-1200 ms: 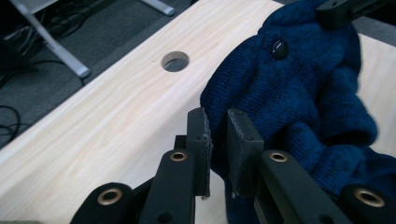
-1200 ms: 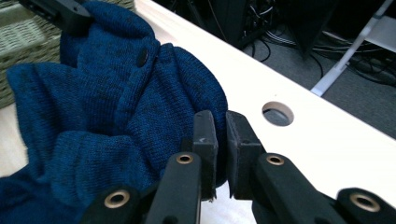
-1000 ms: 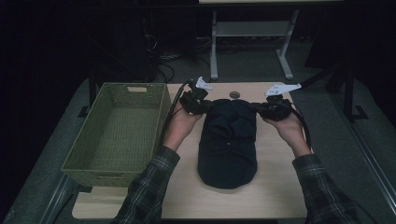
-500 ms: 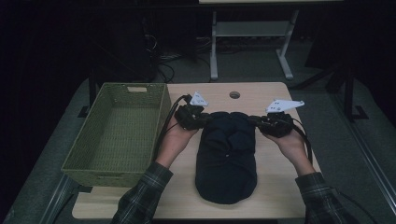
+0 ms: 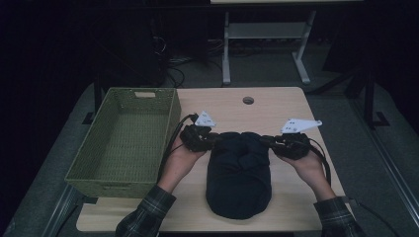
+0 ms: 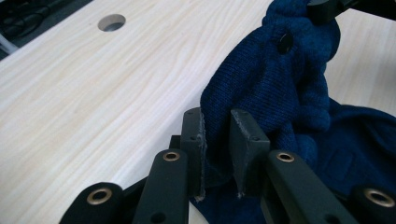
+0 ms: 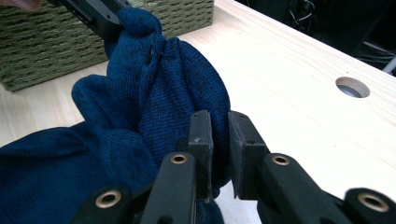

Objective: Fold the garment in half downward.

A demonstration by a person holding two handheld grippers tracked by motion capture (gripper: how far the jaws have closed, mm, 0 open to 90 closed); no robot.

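Observation:
A dark blue knitted garment [image 5: 239, 174] lies folded on the wooden table [image 5: 276, 106], its far edge bunched and lifted off the wood. My left gripper [image 5: 217, 140] is shut on the garment's far left corner; in the left gripper view the knit [image 6: 261, 88] is pinched between the jaws of the left gripper [image 6: 217, 140]. My right gripper [image 5: 264, 140] is shut on the far right corner, and the fabric [image 7: 159, 88] runs between the jaws of the right gripper [image 7: 219, 140] in the right gripper view. Each gripper view shows the other gripper's tip on the cloth.
A green woven basket [image 5: 123, 170] stands along the table's left side, close to my left hand; its wall [image 7: 42, 42] shows beyond the cloth. A round cable hole [image 5: 248, 100] sits near the far edge. A white frame stands on the floor behind.
Both grippers have pulled the garment's far edge toward the person, folding it over onto itself. The cloth pile is now shorter and nearer the front edge.

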